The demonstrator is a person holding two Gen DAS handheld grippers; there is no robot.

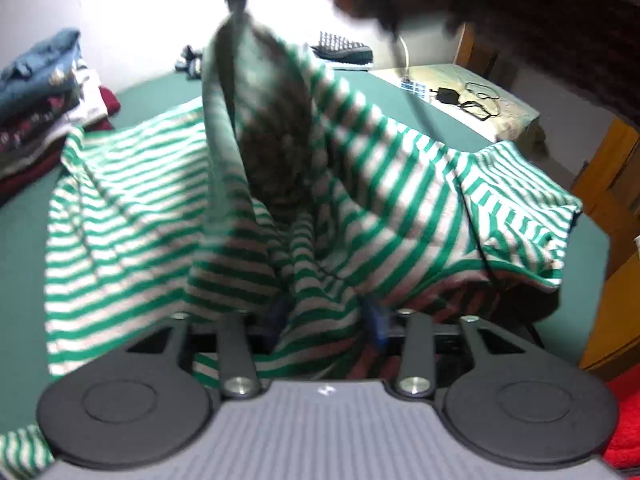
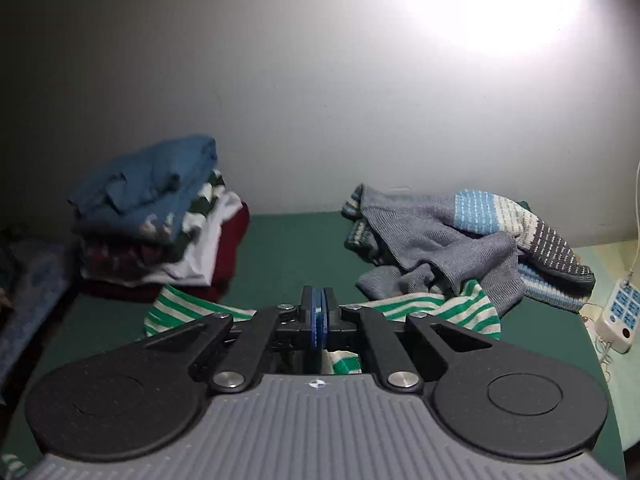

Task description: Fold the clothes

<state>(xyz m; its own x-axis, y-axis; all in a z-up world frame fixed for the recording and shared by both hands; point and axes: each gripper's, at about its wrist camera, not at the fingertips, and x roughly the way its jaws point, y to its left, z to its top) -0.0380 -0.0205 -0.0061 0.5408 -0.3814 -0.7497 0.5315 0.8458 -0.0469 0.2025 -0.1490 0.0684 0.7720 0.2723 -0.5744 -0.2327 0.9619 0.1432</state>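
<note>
We see the right hand-held gripper pressed closed, apparently empty; striped shirt drapes the left hand-held gripper, grip unclear.

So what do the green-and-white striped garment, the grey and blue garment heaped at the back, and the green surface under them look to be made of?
The green-and-white striped garment looks like thin, matte cotton-type jersey: it drapes in soft folds. The grey and blue garment looks like a thicker knit, with visible ribbing and raised stitch rows, possibly wool or acrylic. The green surface looks like smooth, matte woven cloth, likely a sheet; its fibre cannot be told.
</note>
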